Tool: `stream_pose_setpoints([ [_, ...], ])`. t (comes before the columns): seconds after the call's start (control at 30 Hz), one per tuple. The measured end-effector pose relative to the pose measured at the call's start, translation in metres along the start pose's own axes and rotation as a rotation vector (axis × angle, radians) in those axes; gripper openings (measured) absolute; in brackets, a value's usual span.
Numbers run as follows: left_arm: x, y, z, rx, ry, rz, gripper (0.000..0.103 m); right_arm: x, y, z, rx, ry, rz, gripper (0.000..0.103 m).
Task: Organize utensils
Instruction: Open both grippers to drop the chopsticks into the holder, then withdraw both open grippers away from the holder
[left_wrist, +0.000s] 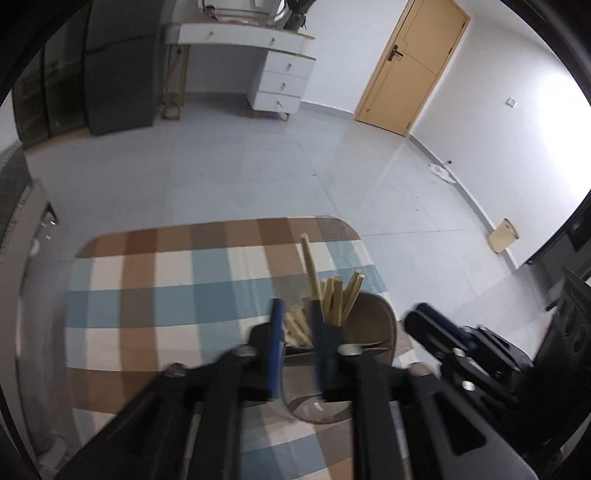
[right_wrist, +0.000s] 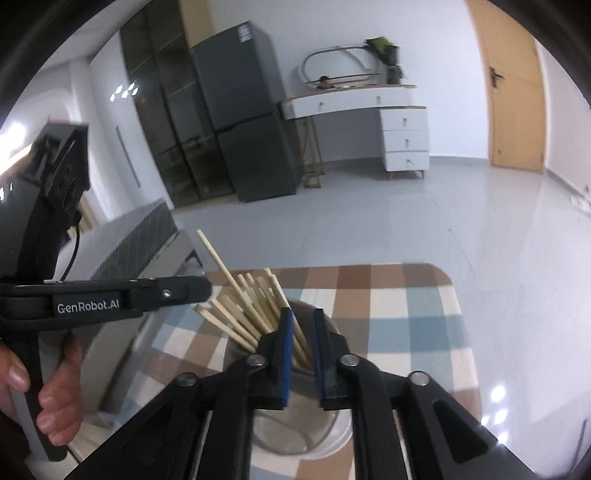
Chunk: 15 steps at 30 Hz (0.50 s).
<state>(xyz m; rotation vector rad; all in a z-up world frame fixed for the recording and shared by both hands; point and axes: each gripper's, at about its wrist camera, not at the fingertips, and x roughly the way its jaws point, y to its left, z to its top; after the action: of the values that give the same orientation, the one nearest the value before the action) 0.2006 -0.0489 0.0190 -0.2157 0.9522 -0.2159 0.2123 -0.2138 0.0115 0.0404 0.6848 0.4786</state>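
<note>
While angled down over chopsticks (right_wrist: 255, 310), both grippers' jaws slightly apart, clamping nothing.

Left gripper (left_wrist: 295, 310): tilted steeply down, blue pads slightly parted.
Right gripper (right_wrist: 301, 317): angled down, pads slightly parted.
Left hand (right_wrist: 44, 391): bare fingers wrapped round its gripper's handle, near left.

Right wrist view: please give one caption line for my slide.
Right gripper, jaws slightly apart, over a glass holder of wooden chopsticks on a checked tablecloth.
</note>
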Motion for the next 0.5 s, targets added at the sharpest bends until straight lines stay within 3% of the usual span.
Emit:
stream_pose_setpoints([
  [0.03,-0.006,0.001,-0.001,0.002,-0.013,0.001,0.032,-0.009,-0.003,-0.002,0.026,-0.016,-0.002,0.025],
  [0.1,-0.024,-0.004,-0.005,0.014,-0.045,0.04,0.041,-0.022,-0.002,-0.004,0.06,-0.041,-0.002,0.031],
  [0.17,-0.04,-0.007,-0.009,0.024,-0.077,0.075,0.042,-0.038,0.001,-0.006,0.077,-0.061,-0.006,0.048],
  [0.2,-0.05,-0.009,-0.012,0.023,-0.09,0.084,0.042,-0.049,0.005,-0.007,0.083,-0.075,-0.021,0.064],
  [0.23,-0.055,-0.009,-0.014,0.021,-0.099,0.087,0.042,-0.057,0.008,-0.008,0.088,-0.087,-0.034,0.073],
  [0.3,-0.075,-0.013,-0.022,0.022,-0.126,0.097,0.043,-0.073,0.015,-0.01,0.094,-0.105,-0.032,0.074],
  [0.37,-0.088,-0.014,-0.028,0.025,-0.152,0.103,0.051,-0.092,0.025,-0.011,0.089,-0.128,-0.025,0.074],
  [0.43,-0.102,-0.017,-0.036,0.031,-0.192,0.114,0.068,-0.108,0.035,-0.015,0.077,-0.162,-0.025,0.079],
  [0.5,-0.122,-0.02,-0.046,0.042,-0.245,0.148,0.078,-0.124,0.045,-0.02,0.066,-0.199,-0.035,0.086],
])
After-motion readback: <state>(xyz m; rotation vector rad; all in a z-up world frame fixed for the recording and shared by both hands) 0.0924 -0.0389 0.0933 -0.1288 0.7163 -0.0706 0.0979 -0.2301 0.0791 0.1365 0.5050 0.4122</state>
